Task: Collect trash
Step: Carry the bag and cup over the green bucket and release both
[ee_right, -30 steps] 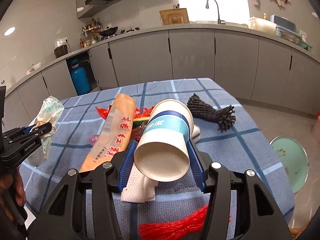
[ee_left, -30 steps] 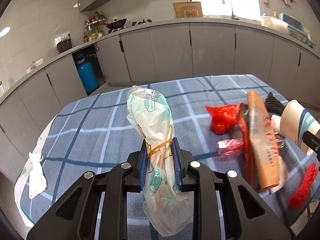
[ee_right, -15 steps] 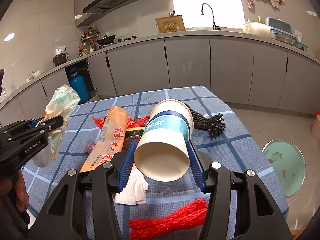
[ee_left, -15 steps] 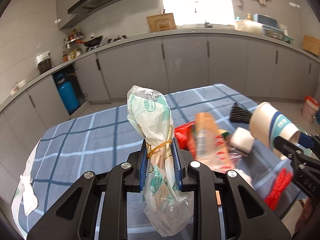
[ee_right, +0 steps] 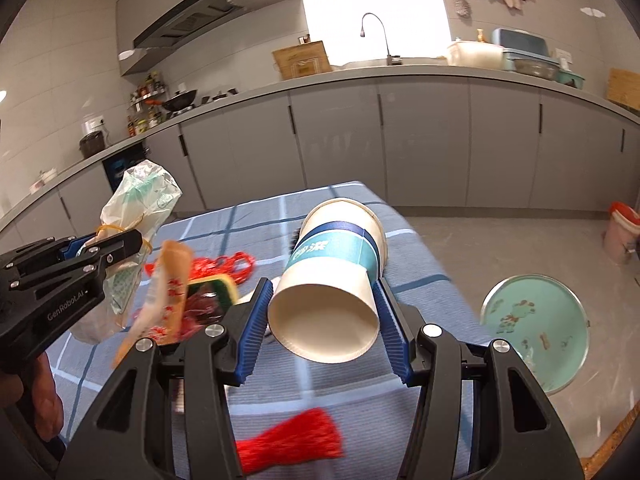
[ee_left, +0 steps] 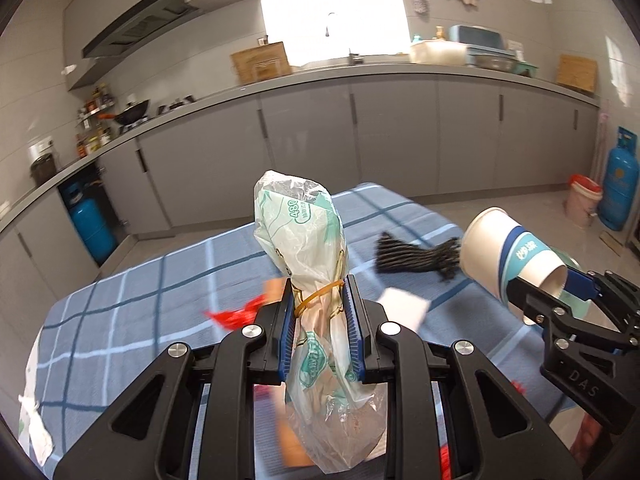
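My left gripper (ee_left: 321,320) is shut on a clear plastic bag (ee_left: 308,240) with green print, tied with a rubber band; the bag stands upright above the table. From the right wrist view the same bag (ee_right: 138,208) and left gripper (ee_right: 108,246) sit at the left. My right gripper (ee_right: 326,312) is shut on a white paper cup (ee_right: 334,256) with a blue band, lying on its side, bottom toward the camera. In the left wrist view that cup (ee_left: 508,256) hangs at the right. An orange wrapper (ee_right: 168,284), red scraps (ee_right: 224,266) and a black string bundle (ee_left: 416,254) lie on the blue checked tablecloth (ee_left: 160,280).
A red tassel (ee_right: 296,436) and a white tissue (ee_left: 402,306) lie near the table's front. A teal round lid (ee_right: 538,328) rests on the floor at right, a pink bucket (ee_right: 622,232) farther off. Grey cabinets (ee_left: 400,136) and blue gas cylinders (ee_left: 90,224) line the walls.
Both grippers have swung to the right with their loads still held; the table and trash slid left in both views, and the floor, lid and bucket came into view.
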The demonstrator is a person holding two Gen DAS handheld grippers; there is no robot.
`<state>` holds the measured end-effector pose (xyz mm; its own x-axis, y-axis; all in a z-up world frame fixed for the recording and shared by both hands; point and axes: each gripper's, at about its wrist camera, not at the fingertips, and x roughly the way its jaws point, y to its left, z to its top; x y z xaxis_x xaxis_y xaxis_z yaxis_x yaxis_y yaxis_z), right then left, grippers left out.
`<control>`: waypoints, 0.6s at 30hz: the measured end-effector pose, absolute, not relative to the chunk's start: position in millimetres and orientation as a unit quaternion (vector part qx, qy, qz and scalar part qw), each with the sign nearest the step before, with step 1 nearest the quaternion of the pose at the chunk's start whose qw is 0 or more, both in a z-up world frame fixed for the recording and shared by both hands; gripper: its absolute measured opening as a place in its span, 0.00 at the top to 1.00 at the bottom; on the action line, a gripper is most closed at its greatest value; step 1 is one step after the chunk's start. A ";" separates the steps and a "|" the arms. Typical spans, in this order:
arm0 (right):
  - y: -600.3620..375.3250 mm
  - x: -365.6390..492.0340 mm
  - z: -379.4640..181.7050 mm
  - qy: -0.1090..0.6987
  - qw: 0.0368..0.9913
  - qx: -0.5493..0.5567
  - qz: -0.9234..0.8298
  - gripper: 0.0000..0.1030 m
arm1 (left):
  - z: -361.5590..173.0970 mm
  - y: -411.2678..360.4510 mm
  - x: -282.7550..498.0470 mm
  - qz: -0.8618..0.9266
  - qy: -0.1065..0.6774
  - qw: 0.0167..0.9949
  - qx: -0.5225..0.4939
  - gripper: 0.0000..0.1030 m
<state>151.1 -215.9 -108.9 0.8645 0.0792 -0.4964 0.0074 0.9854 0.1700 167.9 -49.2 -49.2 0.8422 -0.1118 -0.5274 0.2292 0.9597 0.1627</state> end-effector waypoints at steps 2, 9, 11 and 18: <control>-224.6 150.6 -110.0 0.260 0.962 0.087 0.010 0.49 | -50.2 -60.7 169.4 -0.101 0.266 0.952 0.115 0.77; -264.9 148.9 -119.4 0.262 0.959 0.106 -0.026 0.49 | -58.4 -114.3 178.4 -0.163 0.280 0.938 0.123 0.77; -276.0 147.6 -121.1 0.261 0.958 0.109 -0.037 0.49 | -60.4 -126.7 179.7 -0.173 0.277 0.936 0.128 0.77; -323.3 142.6 -132.2 0.264 0.953 0.121 -0.085 0.49 | -66.7 -183.5 185.0 -0.219 0.274 0.925 0.145 0.77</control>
<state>142.6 -323.3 -132.2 0.8462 -0.0976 -0.5239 0.2258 0.9561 0.1866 185.0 -183.5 -66.7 0.7539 -0.3259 -0.5705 0.4844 0.8623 0.1475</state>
